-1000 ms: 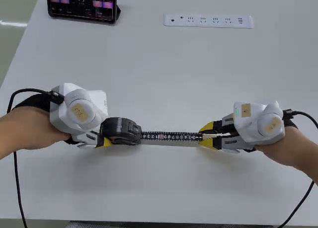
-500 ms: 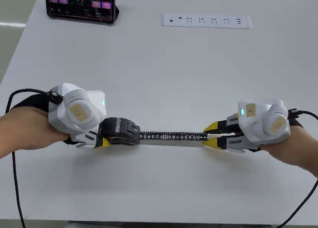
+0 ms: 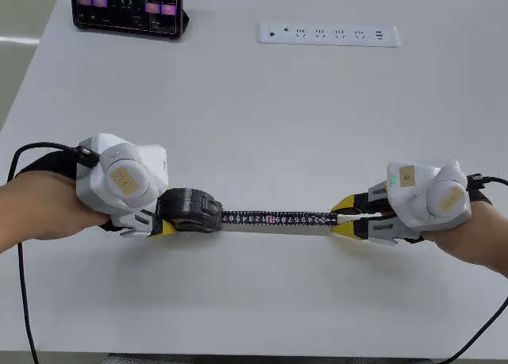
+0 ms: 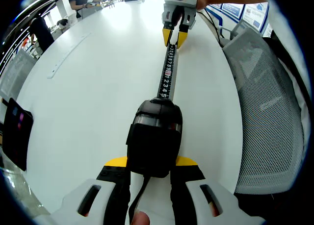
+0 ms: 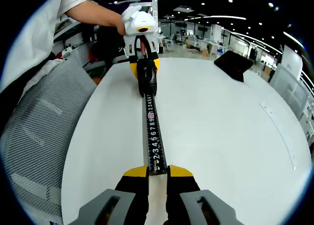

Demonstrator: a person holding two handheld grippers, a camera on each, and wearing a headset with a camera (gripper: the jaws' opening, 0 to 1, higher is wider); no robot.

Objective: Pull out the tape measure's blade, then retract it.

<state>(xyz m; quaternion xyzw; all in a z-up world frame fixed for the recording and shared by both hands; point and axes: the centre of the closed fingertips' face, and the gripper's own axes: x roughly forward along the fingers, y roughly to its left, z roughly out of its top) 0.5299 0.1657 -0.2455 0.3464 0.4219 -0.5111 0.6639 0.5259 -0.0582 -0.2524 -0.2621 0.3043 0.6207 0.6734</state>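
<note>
The black tape measure case (image 3: 189,210) rests on the white table, held in my left gripper (image 3: 165,224), which is shut on it; the case (image 4: 154,137) sits between the yellow-tipped jaws in the left gripper view. Its dark numbered blade (image 3: 276,219) stretches right to my right gripper (image 3: 343,216), shut on the blade's end. In the right gripper view the blade (image 5: 153,139) runs from my right gripper (image 5: 157,172) away to the case (image 5: 147,77). In the left gripper view the blade (image 4: 167,77) leads to the right gripper (image 4: 174,37).
A white power strip (image 3: 329,34) lies at the far side of the table, and a black device with a lit screen (image 3: 127,7) stands at the far left. A mesh office chair (image 4: 265,112) stands by the table's near edge. Cables trail from both hands.
My right gripper has moved right, drawing more of the blade out of the case. The left gripper and case have stayed in place.
</note>
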